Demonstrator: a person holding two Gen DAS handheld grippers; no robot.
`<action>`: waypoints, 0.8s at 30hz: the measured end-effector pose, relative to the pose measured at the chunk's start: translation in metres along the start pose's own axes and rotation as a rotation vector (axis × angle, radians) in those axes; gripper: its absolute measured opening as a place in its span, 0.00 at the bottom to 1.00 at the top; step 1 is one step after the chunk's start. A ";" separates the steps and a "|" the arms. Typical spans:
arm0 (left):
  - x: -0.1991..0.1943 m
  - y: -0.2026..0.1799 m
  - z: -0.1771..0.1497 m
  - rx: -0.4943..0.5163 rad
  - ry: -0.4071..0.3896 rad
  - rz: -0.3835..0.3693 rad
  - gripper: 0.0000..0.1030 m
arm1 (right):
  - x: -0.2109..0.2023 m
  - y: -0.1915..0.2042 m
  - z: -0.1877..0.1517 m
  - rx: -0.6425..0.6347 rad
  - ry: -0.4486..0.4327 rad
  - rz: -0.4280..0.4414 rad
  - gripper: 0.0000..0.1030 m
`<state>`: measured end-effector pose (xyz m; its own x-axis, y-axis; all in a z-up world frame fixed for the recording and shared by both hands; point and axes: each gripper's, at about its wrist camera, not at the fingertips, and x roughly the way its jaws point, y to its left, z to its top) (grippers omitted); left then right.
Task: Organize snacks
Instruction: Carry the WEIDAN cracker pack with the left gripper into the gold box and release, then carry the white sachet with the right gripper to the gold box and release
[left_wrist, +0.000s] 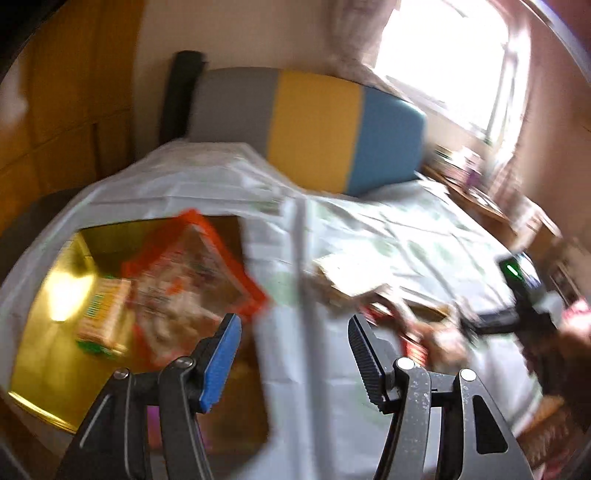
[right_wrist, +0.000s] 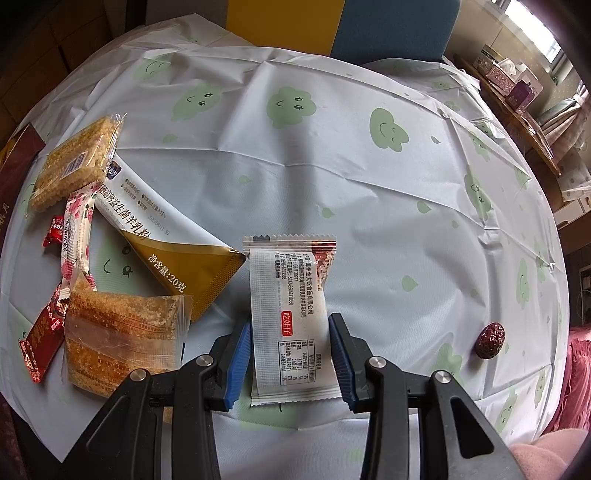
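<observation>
My right gripper (right_wrist: 290, 322) points down at the cloth-covered table (right_wrist: 332, 166) and is shut on a white snack packet (right_wrist: 290, 306), its blue pads against the packet's two long edges. Left of it lies a pile: a white-and-gold powder sachet (right_wrist: 159, 236), two rice-crisp bars (right_wrist: 74, 162), a pink floral packet (right_wrist: 77, 229) and red candies (right_wrist: 40, 339). The left wrist view is blurred. There my left gripper (left_wrist: 293, 319) stands open and empty beside a gold box (left_wrist: 44, 354) holding an orange-edged packet (left_wrist: 192, 273) and a yellow-green packet (left_wrist: 103, 314).
A single red date (right_wrist: 489, 339) lies on the cloth to the right. A grey, yellow and blue chair back (left_wrist: 314, 125) stands behind the table. A wooden side table with tissue boxes (right_wrist: 509, 74) is at the far right. A hand (left_wrist: 576, 343) shows at the right edge.
</observation>
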<state>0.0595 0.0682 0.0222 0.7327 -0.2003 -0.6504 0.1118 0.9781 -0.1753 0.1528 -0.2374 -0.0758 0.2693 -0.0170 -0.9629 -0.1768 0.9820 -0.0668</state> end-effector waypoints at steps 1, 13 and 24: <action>0.000 -0.012 -0.007 0.028 0.008 -0.025 0.60 | 0.000 0.000 0.000 0.000 0.000 0.000 0.40; 0.030 -0.078 -0.071 0.214 0.130 -0.115 0.59 | -0.001 0.004 0.000 -0.016 -0.004 -0.007 0.38; 0.050 -0.069 -0.096 0.204 0.169 -0.111 0.60 | -0.003 0.007 -0.001 -0.023 -0.012 -0.012 0.37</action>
<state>0.0242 -0.0151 -0.0692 0.5883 -0.2963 -0.7524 0.3305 0.9373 -0.1107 0.1499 -0.2311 -0.0741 0.2827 -0.0268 -0.9588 -0.1949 0.9772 -0.0847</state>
